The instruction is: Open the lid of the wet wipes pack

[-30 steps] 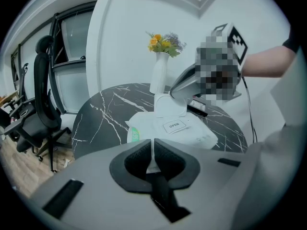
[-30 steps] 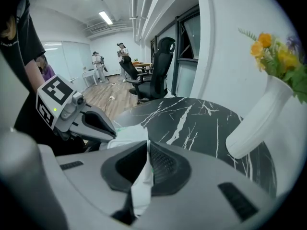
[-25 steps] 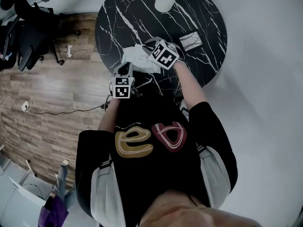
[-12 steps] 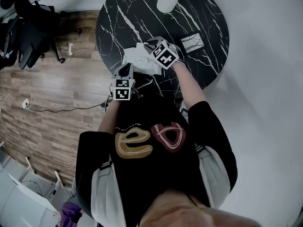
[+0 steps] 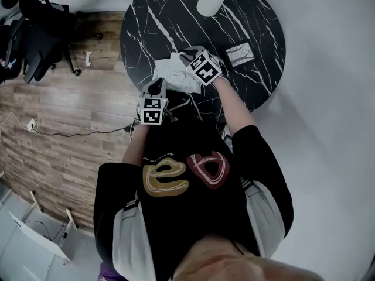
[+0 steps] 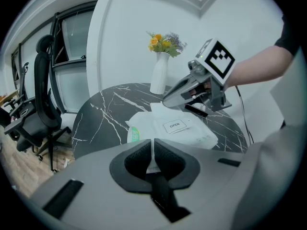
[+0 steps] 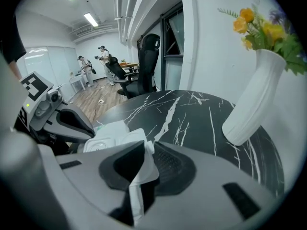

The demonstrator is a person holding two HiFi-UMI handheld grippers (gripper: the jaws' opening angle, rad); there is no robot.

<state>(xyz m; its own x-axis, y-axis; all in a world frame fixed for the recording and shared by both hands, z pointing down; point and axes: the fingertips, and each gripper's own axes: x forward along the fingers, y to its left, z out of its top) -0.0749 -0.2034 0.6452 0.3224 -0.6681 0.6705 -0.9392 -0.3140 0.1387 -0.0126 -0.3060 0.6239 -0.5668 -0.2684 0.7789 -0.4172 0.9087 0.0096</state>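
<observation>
Head view: the wet wipes pack (image 5: 171, 75) lies on the marble table (image 5: 246, 16), near its edge. Left gripper view: the left gripper (image 6: 152, 146) clamps the pack's near edge. Right gripper view: the right gripper (image 7: 149, 150) has just been opening slightly. The white lid (image 7: 140, 186) stands loosely between its pads.

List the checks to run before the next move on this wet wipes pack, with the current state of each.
1. Hold by the left gripper on the wet wipes pack: ok, jaws shut on its near edge.
2. Hold by the right gripper: cannot tell; a white edge of the pack sits between its jaws, which have just been opening.
3. The lid raised: not ok, its OPEN label lies flat.
4. Pack supported by the table: ok.
5. The vase out of the way: ok, it stands apart behind the pack.
</observation>
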